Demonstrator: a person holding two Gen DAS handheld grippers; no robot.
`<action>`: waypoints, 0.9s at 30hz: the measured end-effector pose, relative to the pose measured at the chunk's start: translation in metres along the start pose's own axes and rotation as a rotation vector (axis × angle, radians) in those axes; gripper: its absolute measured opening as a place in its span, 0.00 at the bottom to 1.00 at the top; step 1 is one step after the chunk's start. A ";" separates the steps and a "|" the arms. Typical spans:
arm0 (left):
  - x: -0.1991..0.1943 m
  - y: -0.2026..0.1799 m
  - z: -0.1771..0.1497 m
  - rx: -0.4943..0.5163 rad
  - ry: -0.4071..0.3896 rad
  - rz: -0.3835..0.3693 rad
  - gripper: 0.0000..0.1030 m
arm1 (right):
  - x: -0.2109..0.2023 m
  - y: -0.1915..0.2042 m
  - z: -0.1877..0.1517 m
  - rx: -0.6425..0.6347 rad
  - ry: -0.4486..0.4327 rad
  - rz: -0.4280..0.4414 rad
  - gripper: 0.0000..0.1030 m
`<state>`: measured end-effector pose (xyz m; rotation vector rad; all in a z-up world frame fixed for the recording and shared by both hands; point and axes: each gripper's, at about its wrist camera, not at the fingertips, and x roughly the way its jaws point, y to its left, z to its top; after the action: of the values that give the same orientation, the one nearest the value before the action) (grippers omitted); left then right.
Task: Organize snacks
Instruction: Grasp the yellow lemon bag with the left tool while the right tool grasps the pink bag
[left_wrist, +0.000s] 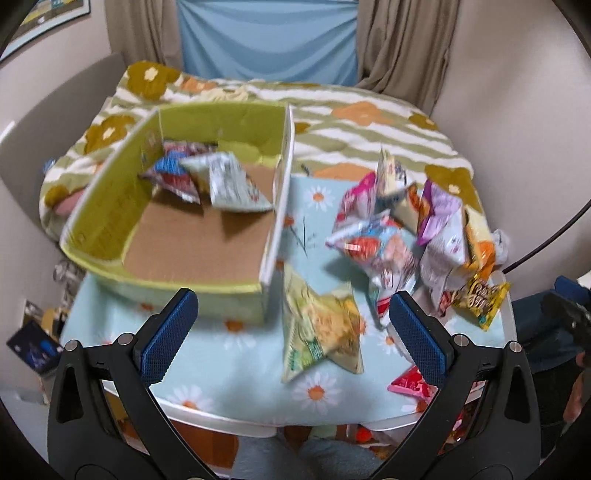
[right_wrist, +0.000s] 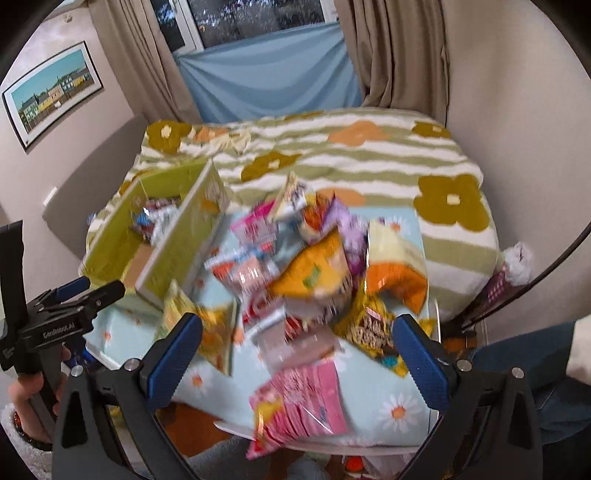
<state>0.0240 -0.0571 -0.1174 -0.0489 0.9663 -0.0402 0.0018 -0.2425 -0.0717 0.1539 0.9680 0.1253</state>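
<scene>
A green cardboard box (left_wrist: 177, 284) with a brown floor stands on the left of the small table; a few snack packets (left_wrist: 221, 181) lie at its far end. A yellow-green triangular packet (left_wrist: 321, 328) lies just right of the box. A heap of colourful snack packets (left_wrist: 417, 232) covers the table's right side. My left gripper (left_wrist: 293, 306) is open above the table's near edge, empty. In the right wrist view my right gripper (right_wrist: 297, 334) is open over the heap (right_wrist: 314, 273), with a pink packet (right_wrist: 299, 398) at the near edge below it. The box (right_wrist: 177, 243) sits left.
The table has a light blue daisy cloth (left_wrist: 229, 384) and stands against a bed with a striped flowered blanket (right_wrist: 332, 155). Curtains (right_wrist: 391, 51) and a blue sheet (right_wrist: 266, 81) hang behind. A hand (right_wrist: 26, 395) holds the left gripper's handle (right_wrist: 55, 325) at lower left. A framed picture (right_wrist: 51, 92) hangs on the left wall.
</scene>
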 end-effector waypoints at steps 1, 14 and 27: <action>0.007 -0.003 -0.005 -0.004 0.008 0.003 1.00 | 0.004 -0.002 -0.004 0.003 0.014 0.007 1.00; 0.085 -0.031 -0.030 0.057 0.073 0.006 1.00 | 0.072 -0.025 -0.062 0.157 0.204 0.105 1.00; 0.120 -0.035 -0.043 0.100 0.151 0.013 0.73 | 0.105 -0.033 -0.085 0.247 0.296 0.126 1.00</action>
<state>0.0568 -0.1001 -0.2384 0.0531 1.1142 -0.0806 -0.0085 -0.2507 -0.2098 0.4336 1.2681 0.1465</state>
